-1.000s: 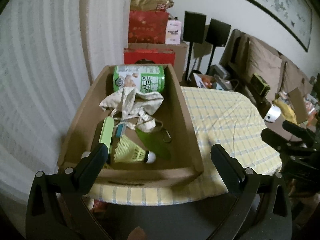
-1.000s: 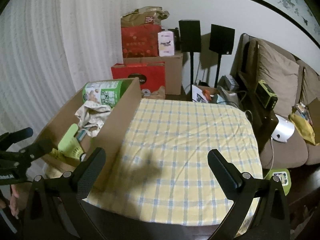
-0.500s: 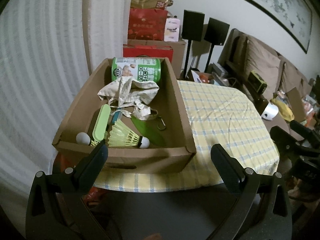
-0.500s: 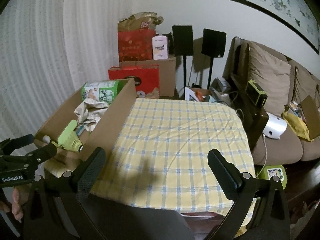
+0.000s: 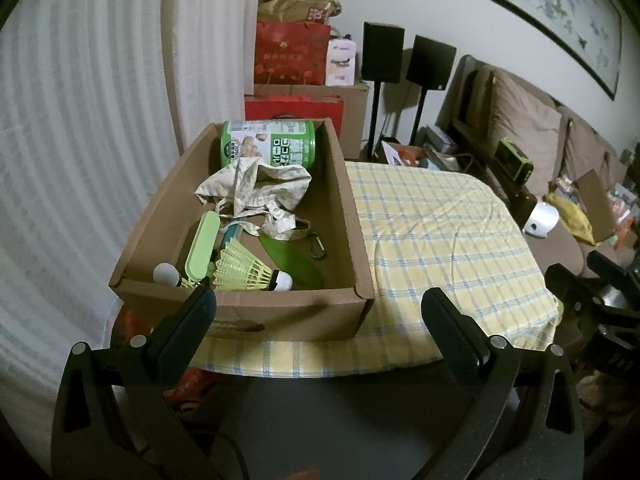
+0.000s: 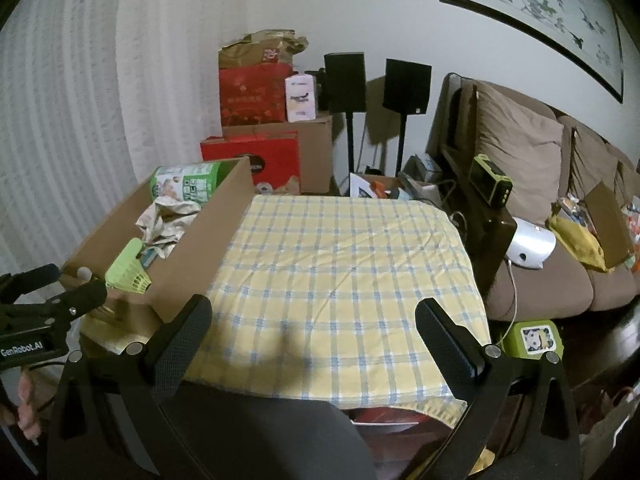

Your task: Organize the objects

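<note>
Both tongs hang released and empty: the left gripper before the near wall of the cardboard box, the right gripper over the bare checked tablecloth. The shuttlecock, cloth bag and green can lie inside the box. Nothing seems left to sort; drawing away level should avoid clipping the box. Compared with 1 second ago, both grippers sit farther from the table.

Both grippers hang level with jaws spread wide and empty: the left gripper and the right gripper side by side, a hand gripping the left one's handle.
</note>
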Demonstrator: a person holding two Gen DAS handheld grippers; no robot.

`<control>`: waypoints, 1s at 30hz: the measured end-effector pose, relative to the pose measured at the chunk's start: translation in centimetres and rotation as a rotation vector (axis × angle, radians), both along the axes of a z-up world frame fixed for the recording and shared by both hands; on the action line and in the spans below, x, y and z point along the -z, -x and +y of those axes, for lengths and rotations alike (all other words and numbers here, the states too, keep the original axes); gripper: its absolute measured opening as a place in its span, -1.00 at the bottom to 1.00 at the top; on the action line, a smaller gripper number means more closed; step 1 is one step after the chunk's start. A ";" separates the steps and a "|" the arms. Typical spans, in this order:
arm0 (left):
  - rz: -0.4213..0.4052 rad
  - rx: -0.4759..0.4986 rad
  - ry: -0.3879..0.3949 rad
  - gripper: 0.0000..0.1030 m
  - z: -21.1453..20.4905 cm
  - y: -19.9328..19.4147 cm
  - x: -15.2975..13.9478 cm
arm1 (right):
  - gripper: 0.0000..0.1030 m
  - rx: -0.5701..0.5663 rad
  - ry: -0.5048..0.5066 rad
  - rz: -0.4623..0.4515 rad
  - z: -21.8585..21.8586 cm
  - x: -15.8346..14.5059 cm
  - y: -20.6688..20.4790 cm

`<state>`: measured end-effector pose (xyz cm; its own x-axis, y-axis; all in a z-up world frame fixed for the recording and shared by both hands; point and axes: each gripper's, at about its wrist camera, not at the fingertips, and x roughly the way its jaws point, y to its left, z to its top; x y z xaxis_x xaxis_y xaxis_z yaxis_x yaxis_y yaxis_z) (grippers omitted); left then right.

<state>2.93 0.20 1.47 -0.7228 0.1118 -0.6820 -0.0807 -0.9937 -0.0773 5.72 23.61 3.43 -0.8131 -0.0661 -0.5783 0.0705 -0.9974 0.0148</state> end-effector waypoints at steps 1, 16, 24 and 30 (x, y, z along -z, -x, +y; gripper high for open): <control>0.000 0.001 0.000 0.99 0.1 -0.1 0.0 | 0.99 0.000 0.002 0.001 0.1 0.1 -0.2; -0.003 -0.009 0.015 0.99 0.7 -0.9 0.6 | 0.99 0.003 -0.018 -0.005 -0.6 1.6 -1.3; -0.006 -0.010 0.014 0.99 0.7 -0.9 0.8 | 0.99 0.012 -0.001 -0.019 -0.5 1.8 -1.1; 0.000 -0.017 0.016 0.99 0.8 -1.0 0.9 | 0.99 0.017 0.007 -0.023 -0.3 1.9 -1.0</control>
<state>3.91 0.99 0.56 -0.7248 0.0886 -0.6833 -0.0639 -0.9961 -0.0613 6.71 23.32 1.54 -0.8004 -0.0564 -0.5968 0.0528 -0.9983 0.0235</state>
